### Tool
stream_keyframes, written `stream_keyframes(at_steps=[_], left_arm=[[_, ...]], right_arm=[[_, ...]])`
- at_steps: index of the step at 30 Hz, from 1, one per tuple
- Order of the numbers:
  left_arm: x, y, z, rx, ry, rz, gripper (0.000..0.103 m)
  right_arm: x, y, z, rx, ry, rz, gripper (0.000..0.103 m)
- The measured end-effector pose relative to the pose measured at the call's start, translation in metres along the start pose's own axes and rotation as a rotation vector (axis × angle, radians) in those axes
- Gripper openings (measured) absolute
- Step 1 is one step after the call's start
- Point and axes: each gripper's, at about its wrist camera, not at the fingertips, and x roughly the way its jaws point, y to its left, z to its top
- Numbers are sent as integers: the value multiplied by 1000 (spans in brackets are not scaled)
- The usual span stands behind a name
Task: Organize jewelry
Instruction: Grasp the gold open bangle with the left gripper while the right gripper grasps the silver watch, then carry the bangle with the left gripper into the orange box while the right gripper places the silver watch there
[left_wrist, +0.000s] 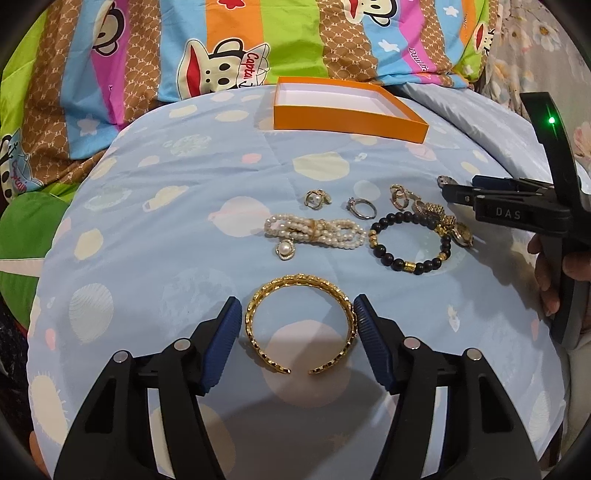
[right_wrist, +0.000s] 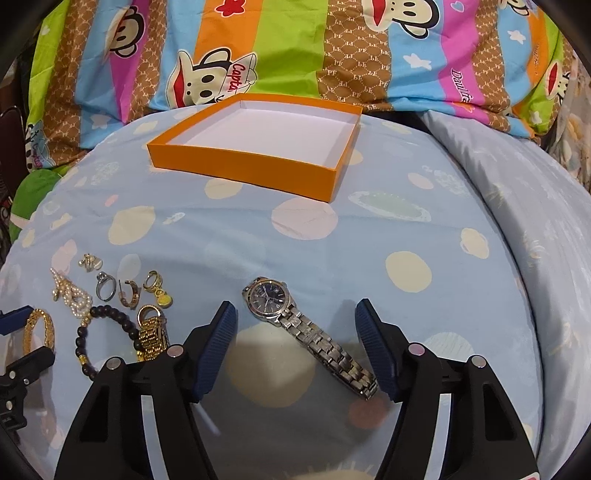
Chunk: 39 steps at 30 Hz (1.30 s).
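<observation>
A gold bangle (left_wrist: 297, 325) lies on the blue bedsheet between the open fingers of my left gripper (left_wrist: 297, 314), close to both pads. A silver watch (right_wrist: 306, 336) lies between the open fingers of my right gripper (right_wrist: 295, 314), untouched. An empty orange box (right_wrist: 258, 147) with a white inside sits further back; it also shows in the left wrist view (left_wrist: 347, 110). A pearl bracelet (left_wrist: 314, 234), a black bead bracelet (left_wrist: 410, 240), a gold watch (right_wrist: 151, 336), rings (left_wrist: 360, 207) and earrings (left_wrist: 317, 199) lie in a loose group. My right gripper also shows at the right of the left wrist view (left_wrist: 448, 188).
A colourful cartoon blanket (right_wrist: 295, 48) is bunched behind the box. A second pale pillow (right_wrist: 535, 221) lies to the right. The sheet (right_wrist: 369, 240) between the box and the jewelry is soft and rounded.
</observation>
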Motion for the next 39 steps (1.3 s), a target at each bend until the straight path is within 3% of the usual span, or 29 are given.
stream_keyframes(at_steps=[7,14,28,34,39], left_arm=[[0,5,0,-14,-1,-20,63],[-4,11,-1,-39,-4,-69,57],[-24,8,17,-11,-47,-58,57],[-24,9,59,47,-97,-29,57],[-12,4,116,81,-178,-10,57]], right_arm=[[-3,3,-2,25,-3,25,22],[-10,1,-11,84,-15,12,22],[-40,-14,-15,187,-79,-4,22],[-56,-17,13,209,-139,-9,22],[-53,-18,51,217,-184,-14,22]])
